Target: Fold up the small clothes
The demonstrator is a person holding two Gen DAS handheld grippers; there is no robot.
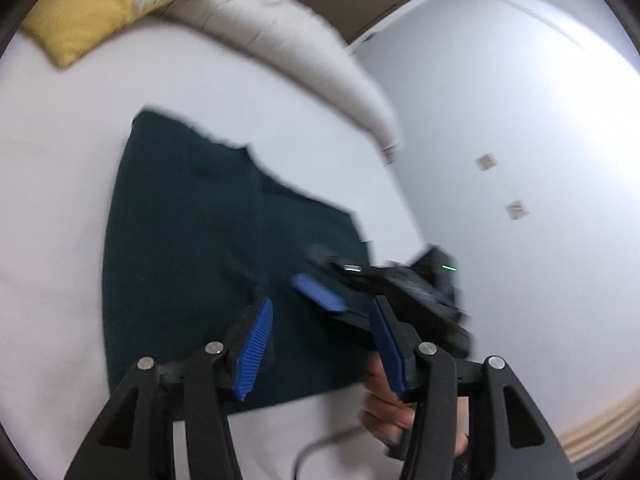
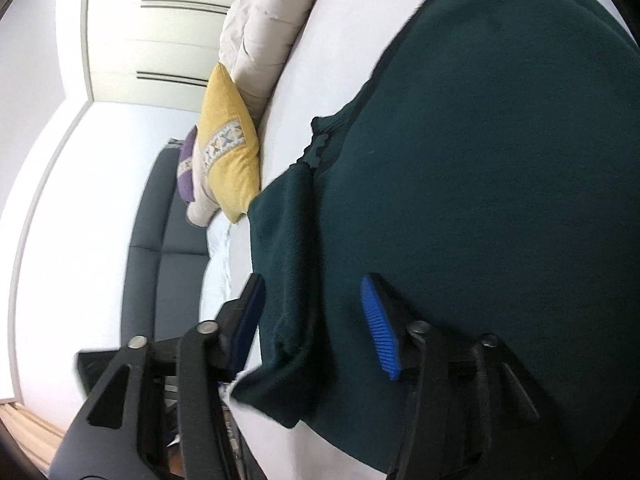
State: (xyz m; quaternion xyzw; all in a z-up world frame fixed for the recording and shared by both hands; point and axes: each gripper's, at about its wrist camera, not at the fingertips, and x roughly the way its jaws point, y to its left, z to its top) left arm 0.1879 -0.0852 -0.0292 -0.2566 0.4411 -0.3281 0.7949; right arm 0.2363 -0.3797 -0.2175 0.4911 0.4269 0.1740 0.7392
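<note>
You are working over a white bed (image 1: 60, 200), and it is filling most of both views. A dark green garment (image 1: 208, 264) is lying spread flat on it, with one folded flap (image 2: 288, 264) lying along its edge nearest the bed's side in the right wrist view. A pale duvet (image 1: 304, 44) is lying bunched along the far side of the bed, and a yellow cushion (image 1: 80, 16) is resting beside it; from the right wrist view a purple cushion (image 2: 186, 168) is showing behind the yellow one, with a dark sofa (image 2: 160, 220) beyond the bed. Your left gripper (image 1: 320, 344) is hovering above the near part of the garment with its blue fingers (image 1: 254, 350) spread apart and nothing between them. Your right gripper (image 2: 316, 320) is sitting just above the garment's flap; its fingers (image 2: 378, 326) are standing apart too, the flap is lying between them, and the pads are not pressing on it. In the left wrist view your right gripper (image 1: 324, 294) is reaching in from the right over the garment's near corner, with your hand (image 1: 386, 408) on its handle.
</note>
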